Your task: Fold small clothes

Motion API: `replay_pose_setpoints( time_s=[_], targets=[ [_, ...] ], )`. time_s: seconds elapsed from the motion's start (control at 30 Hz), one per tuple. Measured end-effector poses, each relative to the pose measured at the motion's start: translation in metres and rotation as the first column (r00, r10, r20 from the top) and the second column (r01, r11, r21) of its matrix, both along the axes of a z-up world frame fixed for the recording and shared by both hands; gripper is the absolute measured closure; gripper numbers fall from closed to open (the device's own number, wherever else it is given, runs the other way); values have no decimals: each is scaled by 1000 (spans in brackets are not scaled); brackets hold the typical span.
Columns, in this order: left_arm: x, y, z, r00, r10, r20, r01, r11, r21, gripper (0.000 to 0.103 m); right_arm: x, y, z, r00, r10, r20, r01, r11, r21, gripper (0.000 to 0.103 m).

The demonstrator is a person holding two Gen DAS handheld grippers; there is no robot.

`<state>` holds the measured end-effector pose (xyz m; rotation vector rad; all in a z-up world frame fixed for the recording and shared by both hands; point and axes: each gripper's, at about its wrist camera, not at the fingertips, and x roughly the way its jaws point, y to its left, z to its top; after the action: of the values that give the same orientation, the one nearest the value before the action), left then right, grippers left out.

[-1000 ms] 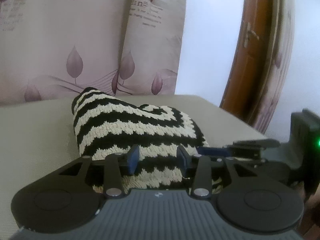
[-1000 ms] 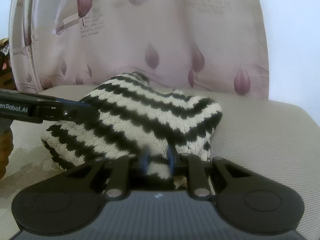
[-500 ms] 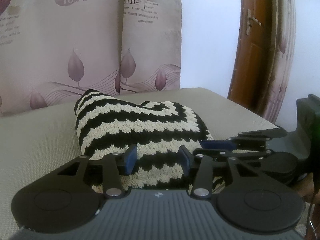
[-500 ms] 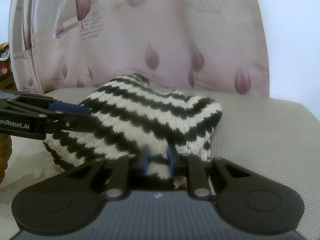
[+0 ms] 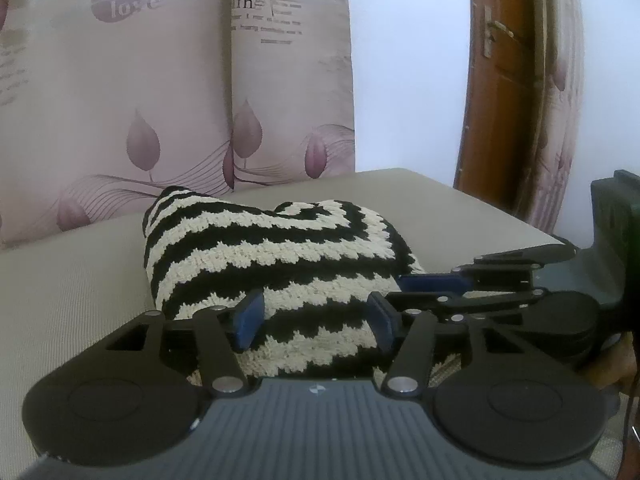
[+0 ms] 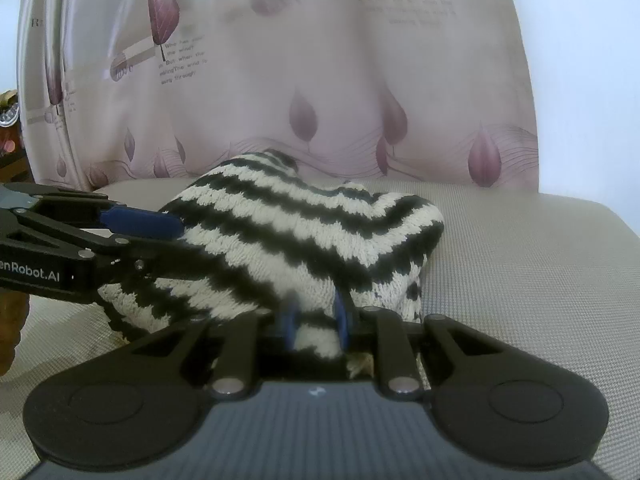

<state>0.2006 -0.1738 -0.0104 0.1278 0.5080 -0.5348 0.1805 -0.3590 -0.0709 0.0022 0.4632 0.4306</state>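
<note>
A leaf-printed pink curtain hangs behind a grey-beige padded worktop, with a brown door at two o'clock in the left wrist view; the striped black-and-cream knitted garment lies bunched at the worktop's centre. Going left to right: the left hand-held gripper has just been opening, and its blue pads now stand about half wide on either side of the garment's near edge, apparently not pressing it; the right hand-held gripper is narrowed, pinching a fold of the knit at six o'clock in its own view. To do this step well, I judge, the left should let go cleanly and draw back without dragging the knit; the right should hold firm so the fold keeps its line.
</note>
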Motion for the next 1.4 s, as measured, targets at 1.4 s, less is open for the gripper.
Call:
replay_pose_setpoints(
  time_s=[1.4],
  targets=[
    [-13,37,-9,994,-48,-99,22,968,-250,27,138,128,75,920,360,-153,-372,927,-53,94]
  ],
)
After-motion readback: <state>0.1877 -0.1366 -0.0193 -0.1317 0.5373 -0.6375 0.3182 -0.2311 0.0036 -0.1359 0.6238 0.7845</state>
